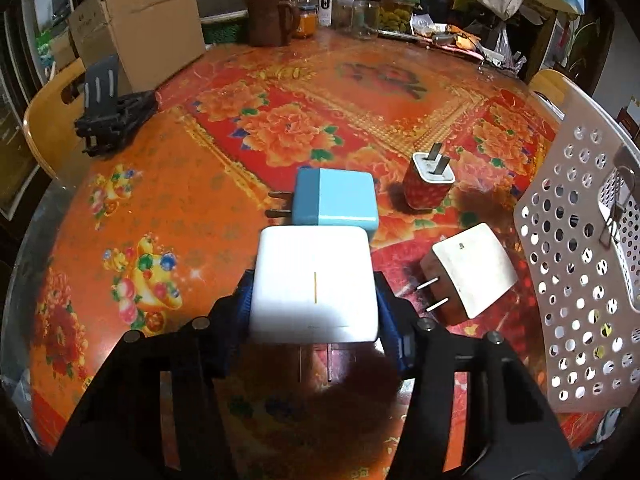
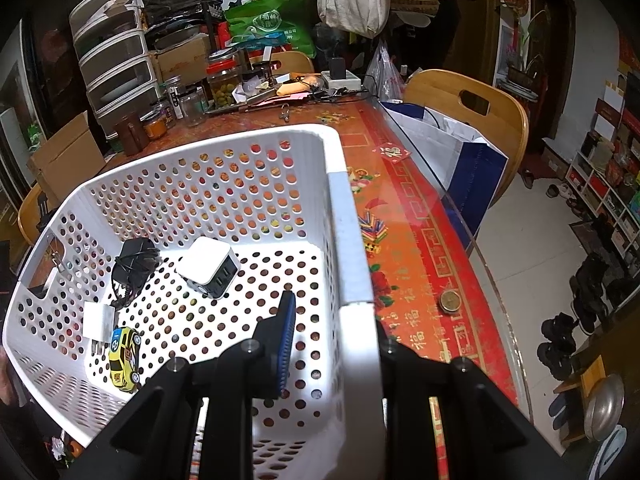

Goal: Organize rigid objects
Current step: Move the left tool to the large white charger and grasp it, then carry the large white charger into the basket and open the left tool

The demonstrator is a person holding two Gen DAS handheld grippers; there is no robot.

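Note:
My left gripper [image 1: 314, 284] is shut on a white square charger [image 1: 314, 280], held just above the table with its prongs pointing back toward me. On the table beyond it lie a blue charger [image 1: 336, 198], a small red-and-white plug [image 1: 429, 184] with prongs up, and a white plug adapter [image 1: 470, 270] on its side. The white perforated basket [image 1: 580, 264] stands at the right. My right gripper [image 2: 332, 340] straddles the basket's right wall [image 2: 350, 240], with the left finger inside. Inside lie a white multi-port charger [image 2: 210, 266], a black adapter [image 2: 132, 266], a small white plug [image 2: 98, 322] and a yellow toy car [image 2: 125, 358].
A black phone stand [image 1: 112, 116] and a cardboard box [image 1: 140, 28] sit at the far left. Jars and a brown mug [image 1: 270, 18] line the table's far edge. A coin-like disc [image 2: 450, 301] lies near the table's right edge. Wooden chairs [image 2: 466, 100] stand around.

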